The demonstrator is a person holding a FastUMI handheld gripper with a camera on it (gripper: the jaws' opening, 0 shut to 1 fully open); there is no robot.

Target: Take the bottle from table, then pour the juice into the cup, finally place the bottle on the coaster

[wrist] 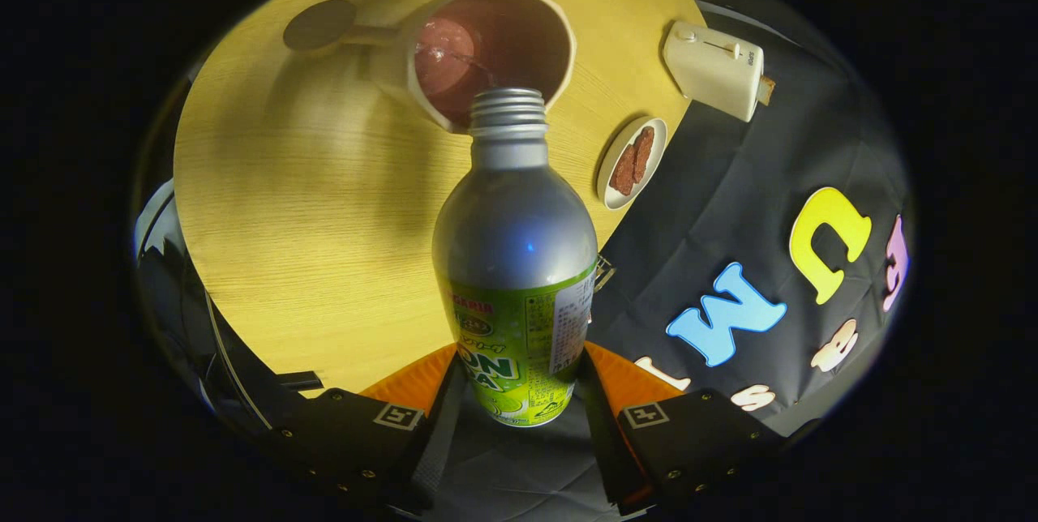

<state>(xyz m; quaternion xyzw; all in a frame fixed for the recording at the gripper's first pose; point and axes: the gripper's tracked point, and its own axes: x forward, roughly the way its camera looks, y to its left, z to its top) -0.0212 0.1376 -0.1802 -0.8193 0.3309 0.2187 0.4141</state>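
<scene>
On the round wooden table (268, 206), one dark coaster (319, 24) lies at ten o'clock of one white cup (478, 44). The gripper (515, 392) clamps one bottle (515, 263), mouth at the cup's rim, label partly readable "GARIA". At two o'clock sit one plate (612, 181) and one toaster (714, 68).

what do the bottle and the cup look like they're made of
Bottle, held between the claw's fingers: likely aluminium, given its matte silver shoulder and threaded neck, with a glossy printed label. Cup: probably glazed ceramic, given its thick, smooth cream rim.

1 bottle (513, 246), 1 cup (486, 52), 1 coaster (319, 24), 1 toaster (715, 68), 1 plate (610, 181) (2 brown pieces on it)
</scene>
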